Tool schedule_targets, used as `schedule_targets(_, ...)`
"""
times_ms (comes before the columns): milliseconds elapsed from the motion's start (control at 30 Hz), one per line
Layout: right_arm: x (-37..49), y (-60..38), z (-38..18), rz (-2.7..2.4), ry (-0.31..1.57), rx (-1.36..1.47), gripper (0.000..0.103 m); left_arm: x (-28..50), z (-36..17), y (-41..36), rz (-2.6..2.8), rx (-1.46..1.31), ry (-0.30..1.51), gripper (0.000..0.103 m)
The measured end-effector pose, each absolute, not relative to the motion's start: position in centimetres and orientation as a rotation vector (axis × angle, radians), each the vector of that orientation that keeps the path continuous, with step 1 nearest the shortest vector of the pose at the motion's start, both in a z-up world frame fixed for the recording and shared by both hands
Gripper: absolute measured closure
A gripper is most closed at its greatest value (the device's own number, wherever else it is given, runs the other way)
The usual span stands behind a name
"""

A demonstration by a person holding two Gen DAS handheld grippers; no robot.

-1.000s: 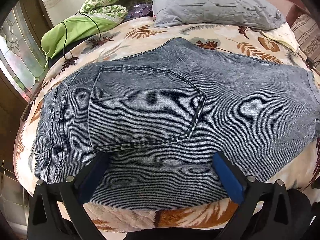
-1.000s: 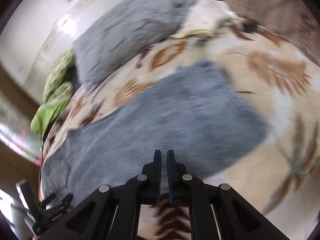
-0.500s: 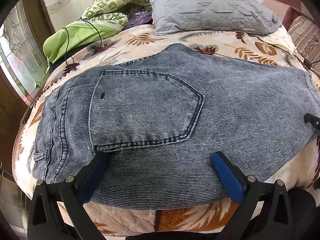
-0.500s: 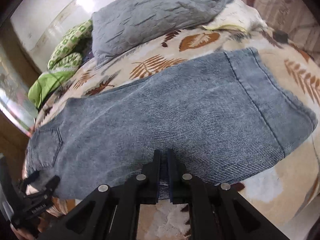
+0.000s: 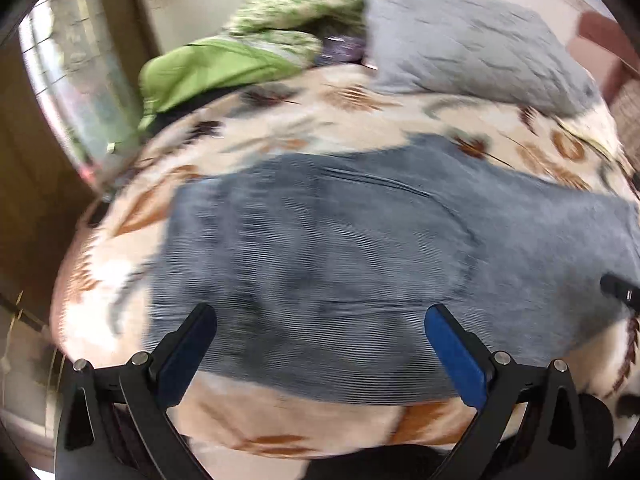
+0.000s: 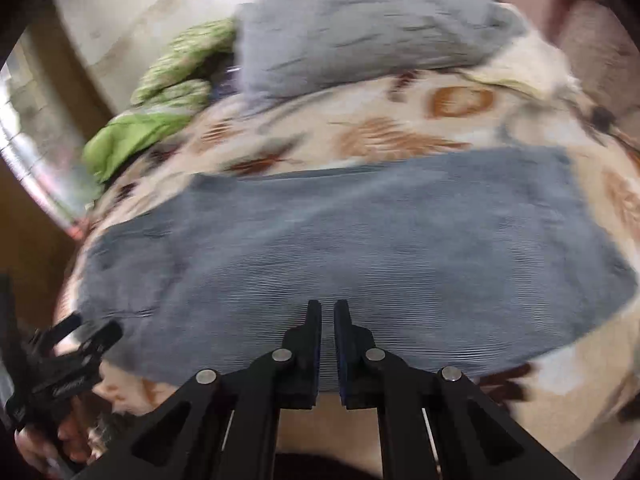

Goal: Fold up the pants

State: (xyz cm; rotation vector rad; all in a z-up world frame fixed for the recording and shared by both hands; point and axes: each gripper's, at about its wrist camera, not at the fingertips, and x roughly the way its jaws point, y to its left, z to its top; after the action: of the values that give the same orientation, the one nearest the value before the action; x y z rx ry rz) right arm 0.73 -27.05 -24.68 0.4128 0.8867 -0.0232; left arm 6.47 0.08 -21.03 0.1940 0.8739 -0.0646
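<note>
Faded blue denim pants (image 5: 340, 256) lie flat in a folded strip across the leaf-print bedspread (image 5: 348, 104); both views are blurred by motion. My left gripper (image 5: 320, 316) stands open above the pants' near edge, its blue pads wide apart and nothing between them. In the right wrist view the pants (image 6: 360, 248) stretch from left to right. My right gripper (image 6: 328, 308) is shut over their near edge, with no cloth between its fingers. The left gripper (image 6: 68, 344) shows at that view's lower left, held by a hand.
A grey pillow (image 5: 472, 44) and green bedding (image 5: 208, 68) lie at the head of the bed. A window (image 5: 68, 92) and wooden frame stand to the left. Brown upholstery (image 6: 592, 40) sits at the far right. The bed's near edge drops off below the grippers.
Both grippers have pulled back from the pants and swung sideways, so more bedspread shows. The pants lie as before. The left gripper stays open, the right stays shut.
</note>
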Motion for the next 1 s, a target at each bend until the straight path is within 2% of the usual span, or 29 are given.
schedule_targets(233, 2.7, -21.2, -27.2, 0.040, 0.984, 0.379, 0.094, 8.2, -23.1, 5.9, 0.069, 0.164, 0.967, 0.000)
schedule_targets(433, 1.6, -20.5, -27.4, 0.047, 0.965, 0.331, 0.094, 8.6, -25.0, 8.5, 0.040, 0.017, 1.054, 0.000)
schedule_targets(767, -2.0, -27.0, -26.6, -0.056, 0.773, 0.532, 0.094, 5.8, -21.7, 3.0, -0.076, 0.144, 0.912, 0.000)
schedule_targets(1000, -1.5, -27.9, -28.0, -0.096, 0.827, 0.575, 0.093, 7.5, -24.6, -0.6, -0.097, 0.206, 0.970, 0.000)
